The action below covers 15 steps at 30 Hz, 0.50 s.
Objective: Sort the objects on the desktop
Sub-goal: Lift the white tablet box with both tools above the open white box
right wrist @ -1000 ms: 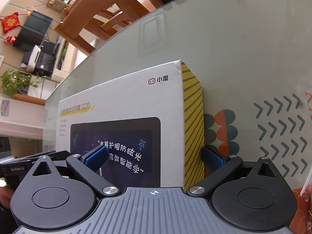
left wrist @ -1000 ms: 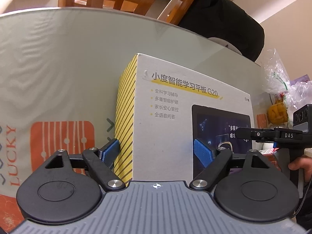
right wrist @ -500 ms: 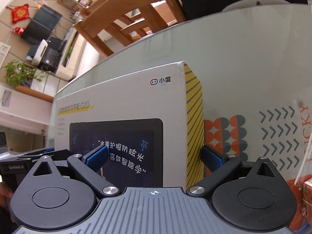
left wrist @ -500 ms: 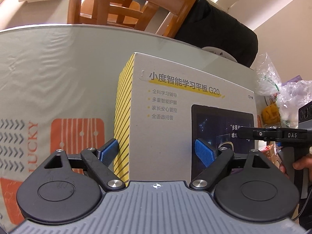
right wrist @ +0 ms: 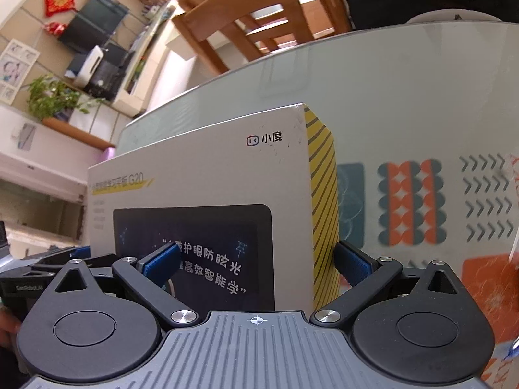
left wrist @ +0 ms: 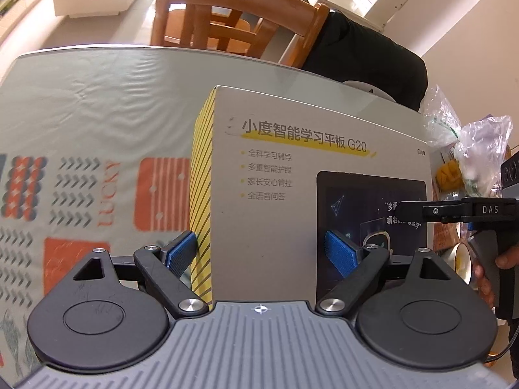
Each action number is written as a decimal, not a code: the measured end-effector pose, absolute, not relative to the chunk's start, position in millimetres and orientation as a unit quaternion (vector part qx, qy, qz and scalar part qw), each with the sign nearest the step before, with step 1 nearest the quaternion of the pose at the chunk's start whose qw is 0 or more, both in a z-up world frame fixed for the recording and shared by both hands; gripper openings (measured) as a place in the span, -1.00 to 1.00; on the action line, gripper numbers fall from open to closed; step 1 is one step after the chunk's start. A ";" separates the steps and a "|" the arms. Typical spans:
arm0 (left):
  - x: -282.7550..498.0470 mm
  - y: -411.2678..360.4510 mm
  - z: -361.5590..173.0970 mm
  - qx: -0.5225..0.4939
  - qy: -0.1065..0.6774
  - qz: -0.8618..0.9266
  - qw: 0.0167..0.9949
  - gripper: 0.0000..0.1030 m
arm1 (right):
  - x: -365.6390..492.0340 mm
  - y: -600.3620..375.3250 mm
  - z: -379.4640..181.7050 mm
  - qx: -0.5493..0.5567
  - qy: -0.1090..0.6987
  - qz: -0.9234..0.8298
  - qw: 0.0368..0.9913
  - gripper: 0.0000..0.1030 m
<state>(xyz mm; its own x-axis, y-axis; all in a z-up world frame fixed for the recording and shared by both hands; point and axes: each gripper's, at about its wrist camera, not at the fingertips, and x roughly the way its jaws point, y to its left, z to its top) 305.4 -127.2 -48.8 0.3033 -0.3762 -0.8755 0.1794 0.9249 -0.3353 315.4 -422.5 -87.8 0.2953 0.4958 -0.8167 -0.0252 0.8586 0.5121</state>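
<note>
Covering most of both views, a glass-topped worktop (left wrist: 97, 97) is seen, with a pale cloth printed in orange and grey patterns beneath the glass. A wooden chair (left wrist: 227, 16) is set at its far edge, and a dark garment (left wrist: 366, 61) is draped or worn just beside the chair.

A large white box (left wrist: 292, 123) with yellow striped ends and a tablet pictured on its face is held up broadside to both cameras, in front of the worktop. Its lower edge is hidden behind the tools, so it cannot be told whether it rests on the worktop.

The left gripper (left wrist: 259, 253) is placed over the box's left corner. Its jaws have just been opening and are spread wide, with the corner between them: one blue pad (left wrist: 180, 254) lies against the striped end and the other stands in front of the face. The right gripper (right wrist: 256, 259) is placed likewise at the opposite corner, jaws wide, with its outer pad (right wrist: 352, 264) against the other striped end. Whether the pads press cannot be told.

In the left wrist view, the right gripper's handle is gripped by a hand (left wrist: 506, 259). Crumpled plastic bags (left wrist: 470, 136) are piled beyond the box's right end. A potted plant (right wrist: 55, 97) and a red knot ornament (right wrist: 60, 0) are seen in the room behind.
</note>
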 end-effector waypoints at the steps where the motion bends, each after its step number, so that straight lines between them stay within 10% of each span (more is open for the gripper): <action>1: 298.6 -123.4 -46.3 -0.088 0.563 -0.172 0.804 1.00 | 311.0 -420.1 -85.8 0.205 0.569 0.170 0.778 1.00; 15: 214.3 -90.3 -16.4 -0.094 0.542 -0.155 0.821 1.00 | 251.7 -387.0 -52.9 0.167 0.566 0.198 0.782 1.00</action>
<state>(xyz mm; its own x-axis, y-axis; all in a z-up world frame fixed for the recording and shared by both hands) 214.3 -90.3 -16.4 0.3648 -0.3560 -0.8604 0.1518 0.9344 -0.3222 251.7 -387.0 -52.9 0.2797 0.4993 -0.8200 -0.1211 0.8656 0.4858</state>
